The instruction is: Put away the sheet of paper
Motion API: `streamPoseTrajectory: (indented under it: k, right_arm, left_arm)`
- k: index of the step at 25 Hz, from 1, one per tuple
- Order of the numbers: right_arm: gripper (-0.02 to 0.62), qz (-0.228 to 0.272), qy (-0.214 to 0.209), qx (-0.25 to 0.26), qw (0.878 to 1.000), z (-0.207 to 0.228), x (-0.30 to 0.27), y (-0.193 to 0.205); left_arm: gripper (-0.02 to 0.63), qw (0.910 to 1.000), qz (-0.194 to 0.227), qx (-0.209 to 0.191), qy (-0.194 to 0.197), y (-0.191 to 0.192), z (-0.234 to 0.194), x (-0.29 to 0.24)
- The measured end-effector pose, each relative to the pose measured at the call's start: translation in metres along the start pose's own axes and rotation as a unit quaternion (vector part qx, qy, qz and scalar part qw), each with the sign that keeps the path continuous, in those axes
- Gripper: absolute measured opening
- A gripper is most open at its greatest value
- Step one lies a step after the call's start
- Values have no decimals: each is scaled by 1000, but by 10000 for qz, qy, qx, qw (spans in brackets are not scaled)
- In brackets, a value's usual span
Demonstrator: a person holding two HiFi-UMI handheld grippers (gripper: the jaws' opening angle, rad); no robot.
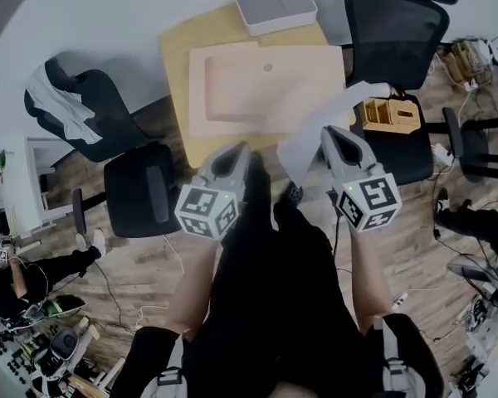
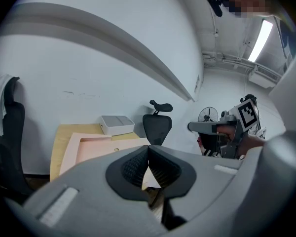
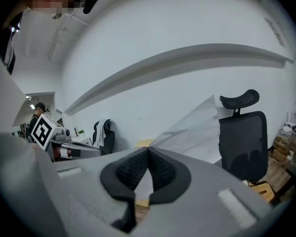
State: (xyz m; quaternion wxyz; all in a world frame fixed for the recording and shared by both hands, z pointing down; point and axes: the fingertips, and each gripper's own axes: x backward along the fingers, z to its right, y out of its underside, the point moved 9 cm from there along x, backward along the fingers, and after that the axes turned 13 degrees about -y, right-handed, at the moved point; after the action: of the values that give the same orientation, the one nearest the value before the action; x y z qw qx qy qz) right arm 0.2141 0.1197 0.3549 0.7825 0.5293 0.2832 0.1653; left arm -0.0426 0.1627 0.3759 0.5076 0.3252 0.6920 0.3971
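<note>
My right tool (image 3: 148, 152) has its jaws closed on one edge of the sheet of paper (image 1: 328, 118). The sheet rises up from the jaws in the air, over the near right corner of the surface (image 1: 176, 73). My left tool (image 2: 148, 151) has its jaws closed tip to tip, and I see nothing between them.

I judge the sheet to be very light and limp. It bends under its own weight, creases easily, and can slip out of a pinch at the edge. A second hold on the opposite edge would keep it flat.

The right gripper view shows the sheet spreading wide before the black chair (image 3: 241, 142). The head view alone shows the pink tray (image 1: 266, 89) and the grey box (image 1: 274, 5) on the surface. The left gripper view shows the right tool from the side, but I cannot make out the sheet there.
</note>
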Motion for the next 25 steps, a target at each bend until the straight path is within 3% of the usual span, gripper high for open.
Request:
streamPoseTrajectory:
  k: [14, 25]
  right_arm:
    - [2, -293, -96, 2, 9995, 20, -115, -50]
    - [2, -559, -268, -87, 9980, 19, -181, -44]
  left_arm:
    - [9, 9988, 290, -39, 382, -65, -88, -87]
    - [9, 9985, 213, 33, 511, -76, -147, -126]
